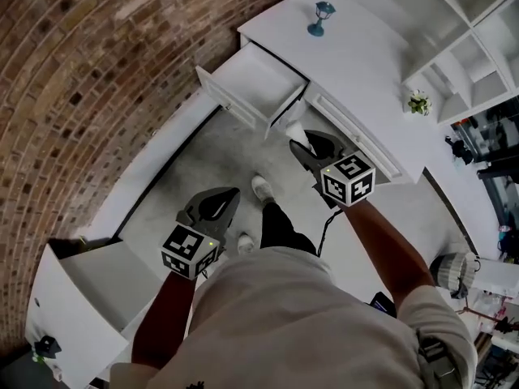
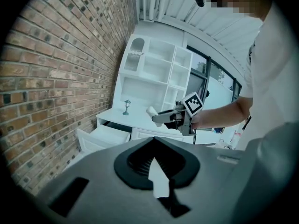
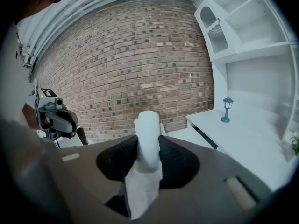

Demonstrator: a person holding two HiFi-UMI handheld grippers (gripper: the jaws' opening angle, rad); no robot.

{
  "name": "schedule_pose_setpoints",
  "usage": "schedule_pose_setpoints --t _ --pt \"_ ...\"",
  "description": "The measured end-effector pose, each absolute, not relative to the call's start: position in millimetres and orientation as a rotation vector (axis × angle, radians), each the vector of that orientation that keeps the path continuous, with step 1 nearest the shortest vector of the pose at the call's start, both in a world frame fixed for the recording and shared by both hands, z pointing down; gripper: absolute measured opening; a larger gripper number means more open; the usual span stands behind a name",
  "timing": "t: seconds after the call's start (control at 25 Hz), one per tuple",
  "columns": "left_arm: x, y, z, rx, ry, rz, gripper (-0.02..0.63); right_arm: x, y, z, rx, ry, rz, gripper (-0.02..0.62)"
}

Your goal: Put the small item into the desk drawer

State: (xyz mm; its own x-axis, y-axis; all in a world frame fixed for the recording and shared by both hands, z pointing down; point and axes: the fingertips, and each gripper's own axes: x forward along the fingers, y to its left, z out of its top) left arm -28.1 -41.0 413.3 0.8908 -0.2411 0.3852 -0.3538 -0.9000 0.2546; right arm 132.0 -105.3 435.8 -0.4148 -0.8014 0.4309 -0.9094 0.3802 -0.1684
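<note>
One roll (image 3: 148,122), one open drawer (image 1: 259,79).
By the drawer our right gripper (image 3: 148,137) holds the roll; our left gripper (image 2: 153,140) is closed, empty.

Drawer (image 1: 258,81) pulled out, top open; approach via floor (image 1: 203,152) in front. Brick wall (image 1: 97,63) limits L side, desk (image 1: 365,71) front R side; lamp (image 1: 321,18) at desk rear, well apart.
</note>
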Motion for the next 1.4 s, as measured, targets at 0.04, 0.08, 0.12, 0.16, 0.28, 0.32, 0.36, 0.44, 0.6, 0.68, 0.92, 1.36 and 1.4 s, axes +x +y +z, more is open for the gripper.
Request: schedule_pose_setpoints --t 0.04,0.08,0.12,0.16,0.28,0.32,0.36,0.44,0.6,0.68,0.92,1.36,1.4 --pt "-22 -53 413 2.737 -0.459 0.498 0.005 138 -120 439 1.501 -2.369 0.560 0.146" --pt "-15 -66 412 2.736 -0.473 0.497 0.005 145 -134 443 1.491 -2.371 0.566 0.144" --pt "-7 -78 411 2.734 -0.486 0.497 0.005 152 -149 448 1.480 -2.371 0.573 0.146" --pt "0 -91 410 2.729 -0.499 0.498 0.005 160 -163 452 1.470 -2.371 0.580 0.144" --pt "20 -124 411 2.708 -0.534 0.510 0.005 180 -205 462 1.429 -2.372 0.591 0.144" --pt "27 -134 412 2.700 -0.542 0.515 0.005 186 -219 466 1.415 -2.370 0.593 0.144" --pt "34 -143 413 2.692 -0.551 0.516 0.005 192 -232 471 1.401 -2.368 0.596 0.144" --pt "48 -161 411 2.679 -0.571 0.513 0.005 205 -258 480 1.377 -2.362 0.600 0.144" --pt "67 -189 416 2.650 -0.615 0.531 0.005 224 -304 500 1.331 -2.350 0.597 0.144" --pt "73 -202 419 2.634 -0.644 0.535 0.005 230 -325 511 1.305 -2.347 0.595 0.144" --pt "82 -229 428 2.570 -0.718 0.538 0.005 235 -384 559 1.231 -2.311 0.583 0.144" --pt "64 -271 440 2.467 -0.837 0.539 0.005 218 -467 667 1.132 -2.187 0.616 0.144" --pt "61 -274 441 2.455 -0.847 0.539 0.005 217 -473 678 1.128 -2.169 0.626 0.144"
